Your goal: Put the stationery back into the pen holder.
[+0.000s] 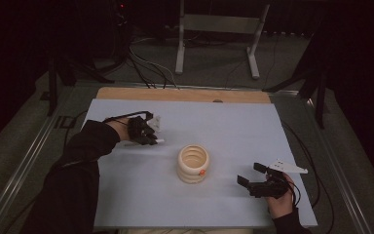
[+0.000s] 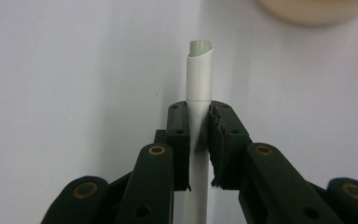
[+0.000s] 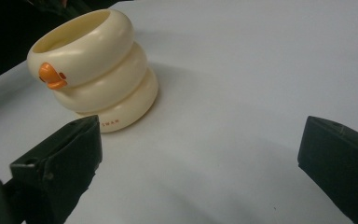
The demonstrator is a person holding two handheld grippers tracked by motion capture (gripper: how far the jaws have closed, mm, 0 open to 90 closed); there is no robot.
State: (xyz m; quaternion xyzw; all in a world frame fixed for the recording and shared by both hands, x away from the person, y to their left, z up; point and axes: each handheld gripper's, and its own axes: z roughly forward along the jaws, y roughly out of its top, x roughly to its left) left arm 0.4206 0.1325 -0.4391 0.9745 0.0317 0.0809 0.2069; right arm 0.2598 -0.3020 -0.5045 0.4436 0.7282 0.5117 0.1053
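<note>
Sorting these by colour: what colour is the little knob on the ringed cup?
Orange, on the cream ringed cup; clearest in the right gripper view.

Table: a pale blue board (image 1: 233, 122) with a wooden strip along its far edge.
Cup: a cream ribbed cup (image 1: 193, 164) stands upright near the middle, with a small orange spot on its side.
Left gripper (image 1: 152, 134): left of the cup, clamped on a thin white stick (image 1: 158, 141).
Right gripper (image 1: 251, 173): right of the cup, well apart from it, jaws spread, nothing between them.
Background: metal stand legs (image 1: 219, 36) and cables on the dark floor.
</note>
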